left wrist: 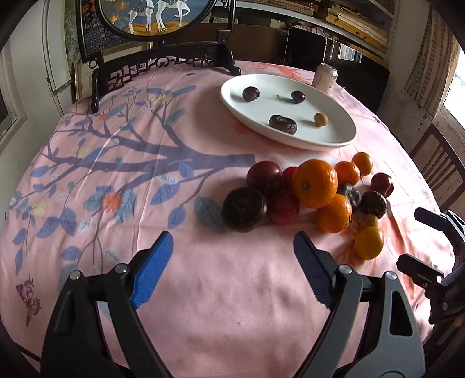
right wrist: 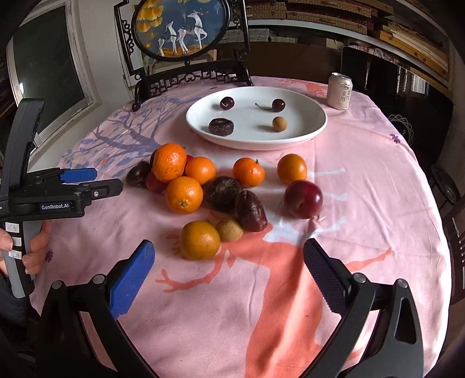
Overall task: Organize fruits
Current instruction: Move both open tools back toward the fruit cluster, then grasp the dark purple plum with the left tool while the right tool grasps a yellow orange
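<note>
Left gripper (left wrist: 232,253): jaws spread wide, nothing between them, held low over the pink printed cloth (left wrist: 203,305) of the counter, pointing toward the fruit heap. Right gripper (right wrist: 229,256): likewise released and empty, aimed at the near edge of the same heap. Nearest the right gripper lies a yellow-orange citrus (right wrist: 199,240), touching a small tan round fruit (right wrist: 229,229) on its right. Just behind these, two dark wrinkled fruits: one (right wrist: 250,210) elongated, its long axis running from upper left to lower right with the narrow end toward the gripper; the other (right wrist: 223,193) rounder, touching it. A red plum (right wrist: 303,199) sits apart to the right. Behind, an orange (right wrist: 184,194) with its stem dimple facing the camera, a large orange (right wrist: 169,162), and smaller mandarins (right wrist: 248,172) cluster with dark plums partly hidden at the left. From the left wrist view, a dark round fruit (left wrist: 244,209) stands closest to the left gripper, flat top tilted toward the lens. Beyond the heap, a white oval plate (right wrist: 314,128) carries two cherries (right wrist: 226,103), one with its stem pointing left, a dark wrinkled fruit (right wrist: 221,126) and a small tan fruit (right wrist: 279,124), all well apart. A drink can (right wrist: 339,91) stands upright just right of the plate. A framed deer screen (right wrist: 183,26) stands at the counter's far edge.
</note>
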Demonstrator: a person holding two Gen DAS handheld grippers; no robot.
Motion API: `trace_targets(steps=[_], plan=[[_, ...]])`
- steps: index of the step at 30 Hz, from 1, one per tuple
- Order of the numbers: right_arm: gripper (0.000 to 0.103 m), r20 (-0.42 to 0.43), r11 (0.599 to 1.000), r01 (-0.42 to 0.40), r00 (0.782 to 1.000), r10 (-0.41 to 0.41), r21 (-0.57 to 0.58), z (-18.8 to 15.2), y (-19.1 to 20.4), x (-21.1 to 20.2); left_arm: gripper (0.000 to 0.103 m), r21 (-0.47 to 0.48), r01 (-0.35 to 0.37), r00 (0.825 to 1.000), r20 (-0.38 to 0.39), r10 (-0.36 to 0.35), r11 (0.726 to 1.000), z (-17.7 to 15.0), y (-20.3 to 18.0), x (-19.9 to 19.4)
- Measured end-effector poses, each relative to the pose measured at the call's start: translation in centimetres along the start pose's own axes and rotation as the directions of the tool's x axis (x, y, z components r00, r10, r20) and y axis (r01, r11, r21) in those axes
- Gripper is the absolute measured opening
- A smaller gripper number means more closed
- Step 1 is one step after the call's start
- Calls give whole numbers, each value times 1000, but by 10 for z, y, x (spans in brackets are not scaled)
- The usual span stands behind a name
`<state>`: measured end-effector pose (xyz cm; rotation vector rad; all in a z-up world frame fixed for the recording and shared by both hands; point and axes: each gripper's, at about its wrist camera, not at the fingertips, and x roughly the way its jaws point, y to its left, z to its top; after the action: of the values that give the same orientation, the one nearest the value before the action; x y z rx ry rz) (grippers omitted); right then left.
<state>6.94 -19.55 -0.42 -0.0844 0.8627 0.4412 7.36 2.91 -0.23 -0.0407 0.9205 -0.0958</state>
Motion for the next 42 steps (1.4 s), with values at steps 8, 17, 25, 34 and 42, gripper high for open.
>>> trace_targets(steps=[8,17,25,34,42], plan=[[93,-53,999,-50,997,50,-4,-3,20,19,87,-12,8,999,-36,-9,1000,-17,5,9],[68,-123,998,-55,991,57,22,3,27,44,87,1,1,999,-32,-1,1000,-19,9,11],[43,-108,998,-34,993,39,52,9,23,49,87,-1,-15,999,-52,15,1000,-10,14,22],[38,-106,991,-100,988,109,87,-2,8,35,80,45,-28,996,-78,31,999,7,2,42],[38,-104,989,-116,987,126,93,-8,-3,28,46,91,-44,997,-56,49,995,19,-8,50]])
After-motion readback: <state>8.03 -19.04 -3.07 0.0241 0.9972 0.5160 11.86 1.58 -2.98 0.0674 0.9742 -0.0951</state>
